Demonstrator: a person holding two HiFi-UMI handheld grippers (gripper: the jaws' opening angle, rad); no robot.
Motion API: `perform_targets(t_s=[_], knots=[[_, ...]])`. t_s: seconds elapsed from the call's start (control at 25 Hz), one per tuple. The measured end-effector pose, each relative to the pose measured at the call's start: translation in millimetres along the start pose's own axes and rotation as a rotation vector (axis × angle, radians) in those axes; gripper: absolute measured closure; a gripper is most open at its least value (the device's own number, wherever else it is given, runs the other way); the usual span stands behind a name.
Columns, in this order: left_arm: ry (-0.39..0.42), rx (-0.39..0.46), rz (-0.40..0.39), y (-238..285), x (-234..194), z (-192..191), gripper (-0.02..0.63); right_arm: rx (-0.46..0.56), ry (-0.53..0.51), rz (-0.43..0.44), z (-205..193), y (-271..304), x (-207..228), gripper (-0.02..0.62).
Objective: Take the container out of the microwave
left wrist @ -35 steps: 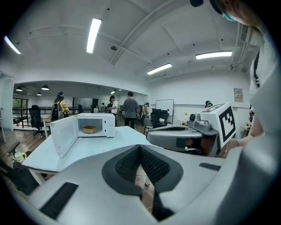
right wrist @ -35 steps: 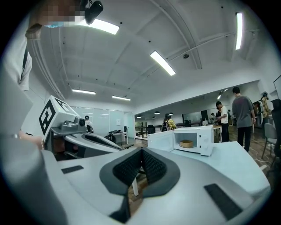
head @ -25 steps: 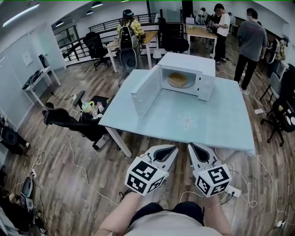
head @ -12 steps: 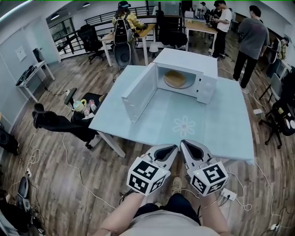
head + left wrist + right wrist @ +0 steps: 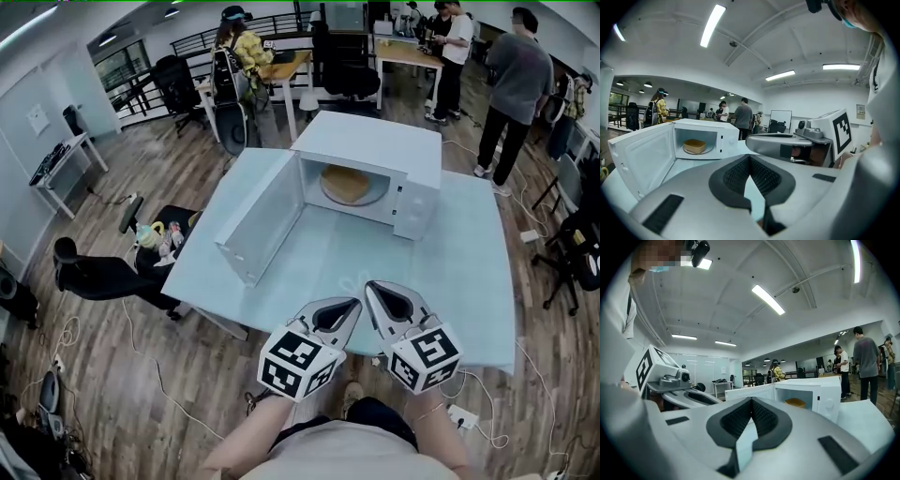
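A white microwave (image 5: 375,155) stands at the far side of the pale blue table (image 5: 450,272), its door (image 5: 262,220) swung wide open to the left. Inside, on the turntable, lies a tan container (image 5: 345,183); it also shows in the left gripper view (image 5: 694,146) and the right gripper view (image 5: 795,402). My left gripper (image 5: 349,305) and right gripper (image 5: 375,288) hover side by side over the table's near edge, well short of the microwave. Both are shut and hold nothing. Each points at the microwave, the left gripper (image 5: 750,157) from slightly left and the right gripper (image 5: 751,400) from slightly right.
A black office chair (image 5: 103,277) lies tipped on the floor left of the table, beside a bag of small items (image 5: 155,236). Cables and a power strip (image 5: 461,412) trail across the wooden floor. Several people (image 5: 514,80) stand by desks at the back.
I have come closer to the table. Both grippers moved forward from above the floor to above the table's near edge, still shut and side by side.
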State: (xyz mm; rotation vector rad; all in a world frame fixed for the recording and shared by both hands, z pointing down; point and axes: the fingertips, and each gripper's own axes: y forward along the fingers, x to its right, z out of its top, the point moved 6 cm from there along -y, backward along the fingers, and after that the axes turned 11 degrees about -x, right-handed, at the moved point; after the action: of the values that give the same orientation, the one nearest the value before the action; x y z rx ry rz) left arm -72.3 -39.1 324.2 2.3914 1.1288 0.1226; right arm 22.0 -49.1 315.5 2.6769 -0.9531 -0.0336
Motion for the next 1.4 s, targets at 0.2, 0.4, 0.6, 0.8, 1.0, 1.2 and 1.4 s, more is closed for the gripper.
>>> perform_targets(t_s=[0.2, 0.4, 0.6, 0.8, 1.0, 1.2, 1.4], knots=[[-0.005, 0.014, 0.021, 39.1, -16.8, 24.2, 0.597, -0.020, -0.018, 0.008, 5.0, 15.5, 49.9, 0.586], [-0.028, 0.005, 0.041, 64.9, -27.5, 29.4, 0.597, -0.022, -0.015, 0.012, 6.5, 24.1, 82.9, 0.586], [-0.052, -0.001, 0.044, 81.6, -36.3, 34.0, 0.597, -0.046, 0.001, 0.021, -0.2, 32.5, 99.1, 0.586], [-0.081, -0.022, 0.033, 100.5, -57.4, 31.0, 0.597, -0.082, 0.018, 0.013, -11.3, 41.5, 109.3, 0.586], [-0.075, -0.059, 0.002, 121.2, -83.9, 39.4, 0.597, -0.115, 0.056, -0.040, -15.7, 59.7, 129.9, 0.586], [-0.052, -0.071, -0.013, 137.8, -117.1, 53.9, 0.597, -0.119, 0.075, -0.062, -8.9, 90.1, 141.1, 0.586], [-0.029, -0.096, -0.042, 155.6, -153.8, 64.4, 0.597, -0.135, 0.109, -0.111, -5.7, 119.2, 154.4, 0.586]])
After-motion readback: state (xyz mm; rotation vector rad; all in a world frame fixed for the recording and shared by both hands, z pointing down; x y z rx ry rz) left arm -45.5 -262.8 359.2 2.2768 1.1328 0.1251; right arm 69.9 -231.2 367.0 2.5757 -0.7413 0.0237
